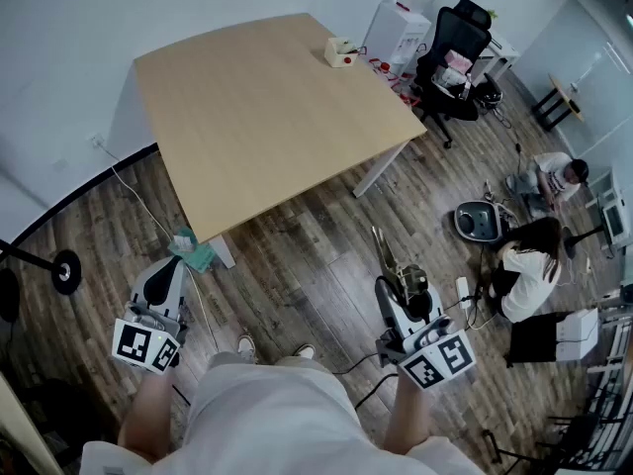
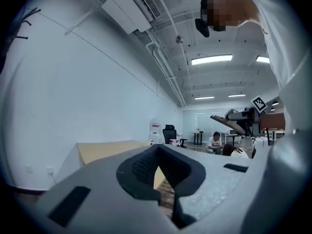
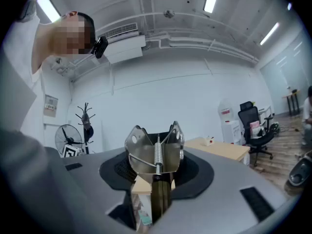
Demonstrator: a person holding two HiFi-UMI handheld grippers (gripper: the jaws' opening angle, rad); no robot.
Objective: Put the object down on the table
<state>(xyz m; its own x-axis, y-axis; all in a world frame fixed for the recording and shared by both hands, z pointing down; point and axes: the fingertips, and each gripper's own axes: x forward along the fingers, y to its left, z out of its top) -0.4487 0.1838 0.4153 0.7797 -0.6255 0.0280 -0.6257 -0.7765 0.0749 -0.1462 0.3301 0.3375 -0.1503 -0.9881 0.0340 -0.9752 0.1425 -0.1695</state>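
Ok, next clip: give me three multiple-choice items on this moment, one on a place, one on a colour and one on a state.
1. Where does the small box lie?
A) by the far corner of the table
B) at the table's near edge
C) on the floor

2. What colour is the office chair?
A) white
B) black
C) red

3. How is the right claw?
A) open and empty
B) shut on the box
C) shut on a metal spring tool

Answers:
1 A: the head view shows it on the tabletop near the corner farthest from the person.
2 B: its back and frame are black.
3 C: the right gripper view shows the tool's handle clamped between the jaws.
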